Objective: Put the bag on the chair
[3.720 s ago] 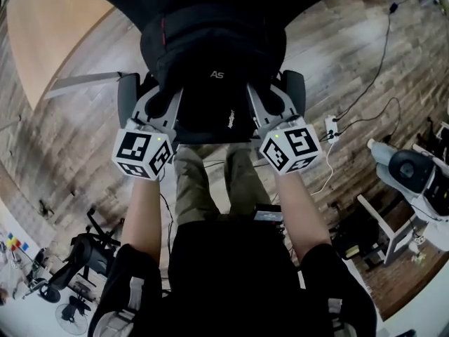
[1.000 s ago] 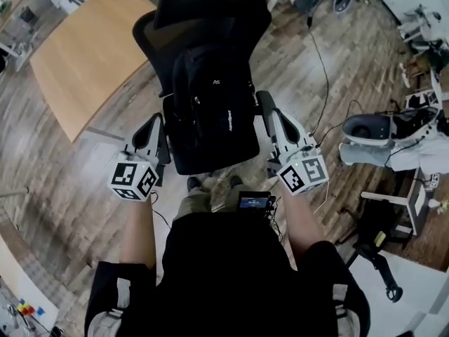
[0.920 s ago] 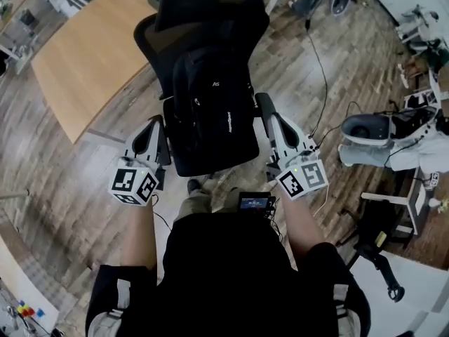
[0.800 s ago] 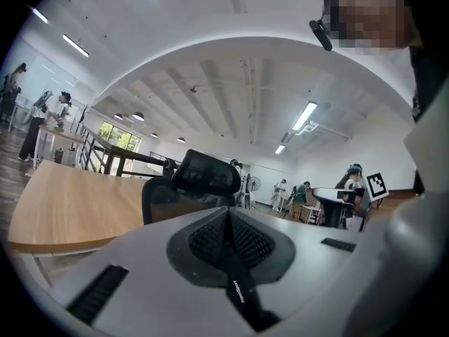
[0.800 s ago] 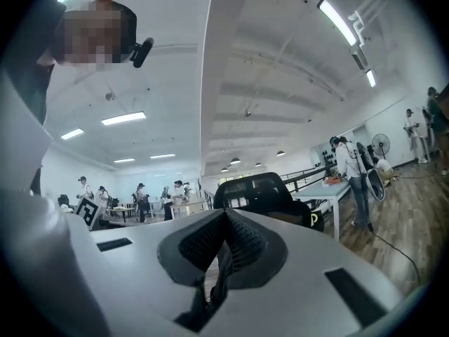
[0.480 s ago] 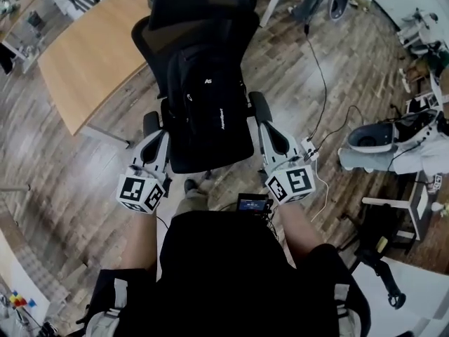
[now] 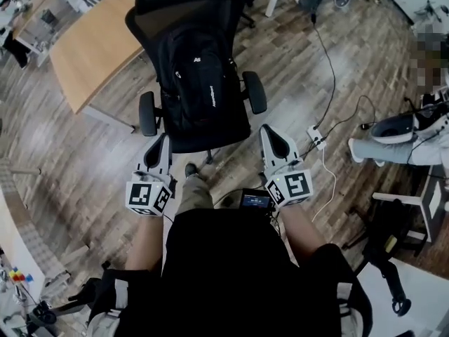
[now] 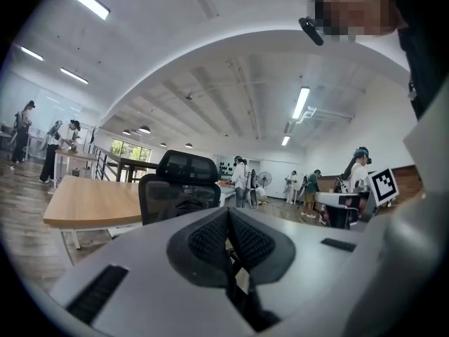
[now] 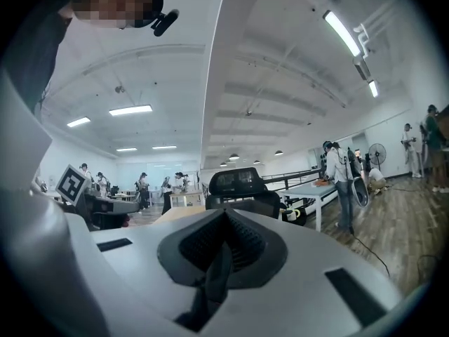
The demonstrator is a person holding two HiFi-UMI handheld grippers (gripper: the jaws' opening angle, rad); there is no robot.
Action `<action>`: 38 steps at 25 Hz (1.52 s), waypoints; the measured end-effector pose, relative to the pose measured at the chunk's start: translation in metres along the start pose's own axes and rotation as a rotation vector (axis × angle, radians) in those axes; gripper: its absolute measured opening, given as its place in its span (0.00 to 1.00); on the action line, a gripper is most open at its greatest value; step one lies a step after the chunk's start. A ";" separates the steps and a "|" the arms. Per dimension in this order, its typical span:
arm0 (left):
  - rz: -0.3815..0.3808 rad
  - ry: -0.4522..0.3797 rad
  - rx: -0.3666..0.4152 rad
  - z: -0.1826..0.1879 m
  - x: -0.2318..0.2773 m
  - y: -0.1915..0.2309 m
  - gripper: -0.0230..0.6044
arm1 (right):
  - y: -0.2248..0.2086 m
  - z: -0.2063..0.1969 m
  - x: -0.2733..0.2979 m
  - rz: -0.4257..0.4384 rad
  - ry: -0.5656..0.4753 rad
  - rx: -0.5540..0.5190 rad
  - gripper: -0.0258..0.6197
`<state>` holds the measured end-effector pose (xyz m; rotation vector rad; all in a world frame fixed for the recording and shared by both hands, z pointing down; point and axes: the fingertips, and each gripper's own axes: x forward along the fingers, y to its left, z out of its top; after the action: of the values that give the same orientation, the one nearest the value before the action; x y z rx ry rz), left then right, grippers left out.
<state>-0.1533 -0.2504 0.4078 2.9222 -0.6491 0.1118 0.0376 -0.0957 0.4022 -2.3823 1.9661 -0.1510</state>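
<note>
The black bag (image 7: 198,83) stands upright on the seat of the black office chair (image 7: 172,9), leaning against its backrest. My left gripper (image 7: 161,143) hangs in front of the chair's left side, apart from it, jaws shut and empty. On the other side my right gripper (image 7: 269,132) is level with it, also shut with nothing held. In the left gripper view the closed pads (image 8: 210,241) point at the chair (image 8: 179,184) a short way off. The right gripper view shows closed pads (image 9: 242,239) with the chair (image 9: 238,184) beyond.
A wooden desk (image 7: 91,44) stands left of the chair. Cables (image 7: 330,83) and a power strip (image 7: 316,137) lie on the wooden floor at right, near a white machine (image 7: 400,128). Several people (image 8: 242,181) stand at desks far off.
Both grippers, earlier up against the bag, have drawn back toward my body and now hang clear of the chair. The bag has stayed on the seat.
</note>
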 end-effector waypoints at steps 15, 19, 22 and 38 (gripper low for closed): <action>0.060 0.034 0.049 -0.020 -0.075 -0.064 0.04 | 0.024 -0.027 -0.090 -0.054 0.032 0.051 0.05; 0.046 0.035 0.046 -0.020 -0.094 -0.050 0.04 | 0.043 -0.032 -0.091 -0.074 0.050 0.037 0.06; 0.041 0.011 0.045 -0.011 -0.110 -0.035 0.04 | 0.061 -0.039 -0.088 -0.076 0.074 0.003 0.06; -0.014 0.064 -0.007 -0.036 -0.164 0.022 0.04 | 0.145 -0.068 -0.090 -0.116 0.118 -0.026 0.06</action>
<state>-0.3124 -0.1959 0.4285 2.9026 -0.6171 0.2001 -0.1281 -0.0331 0.4513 -2.5610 1.8870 -0.2778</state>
